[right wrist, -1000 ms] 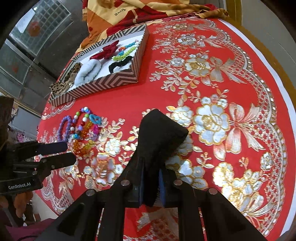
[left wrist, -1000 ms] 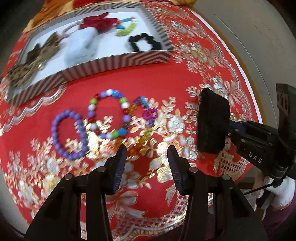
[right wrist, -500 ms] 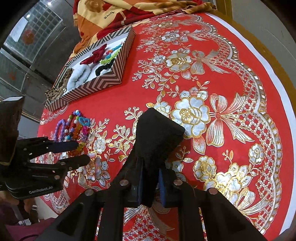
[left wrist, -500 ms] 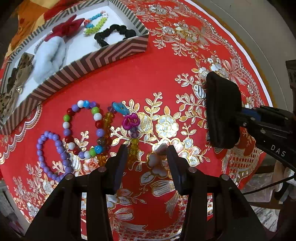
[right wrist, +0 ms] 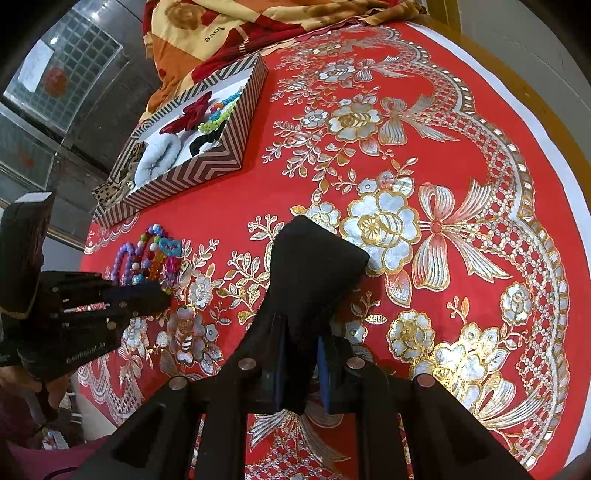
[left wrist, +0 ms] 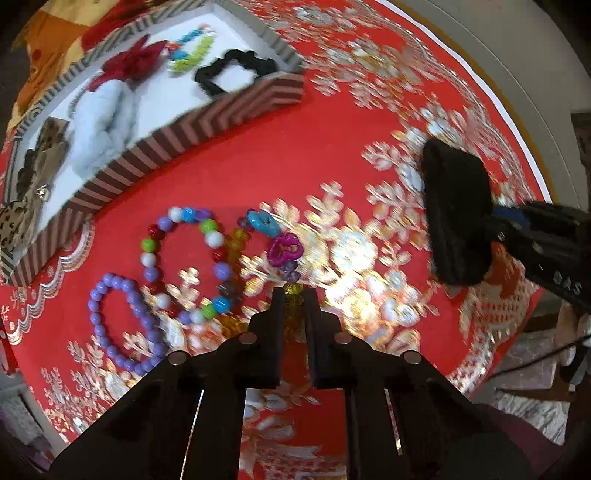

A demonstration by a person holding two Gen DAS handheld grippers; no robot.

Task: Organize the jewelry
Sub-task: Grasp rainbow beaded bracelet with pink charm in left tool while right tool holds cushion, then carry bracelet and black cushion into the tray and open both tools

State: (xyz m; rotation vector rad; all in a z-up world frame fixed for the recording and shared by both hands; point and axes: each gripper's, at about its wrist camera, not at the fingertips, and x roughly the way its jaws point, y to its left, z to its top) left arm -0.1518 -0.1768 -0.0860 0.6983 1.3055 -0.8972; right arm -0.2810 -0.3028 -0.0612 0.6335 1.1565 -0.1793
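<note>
My left gripper (left wrist: 293, 295) points down at the red cloth, its jaws closing on a yellow bead of the amber bracelet (left wrist: 236, 236), which carries a blue charm (left wrist: 263, 223) and a magenta charm (left wrist: 284, 251). Left of it lie a multicoloured bead bracelet (left wrist: 177, 214) and a purple bead bracelet (left wrist: 99, 325). My right gripper (right wrist: 299, 343) is shut on a black pouch (right wrist: 314, 266), held just above the cloth to the right. In the right wrist view my left gripper (right wrist: 162, 291) sits at the near end of the bracelets (right wrist: 159, 251).
A striped box (left wrist: 207, 125) at the back left holds a white fluffy scrunchie (left wrist: 103, 125), a black scrunchie (left wrist: 236, 66), a red bow, beaded pieces and leopard-print items. The round table's edge (left wrist: 517, 110) curves along the right. A patterned blanket (right wrist: 221, 33) lies behind the box.
My left gripper has come down onto the amber bracelet and its jaws have gone from wide apart to shut on a yellow bead. The right gripper has kept its grip on the pouch.
</note>
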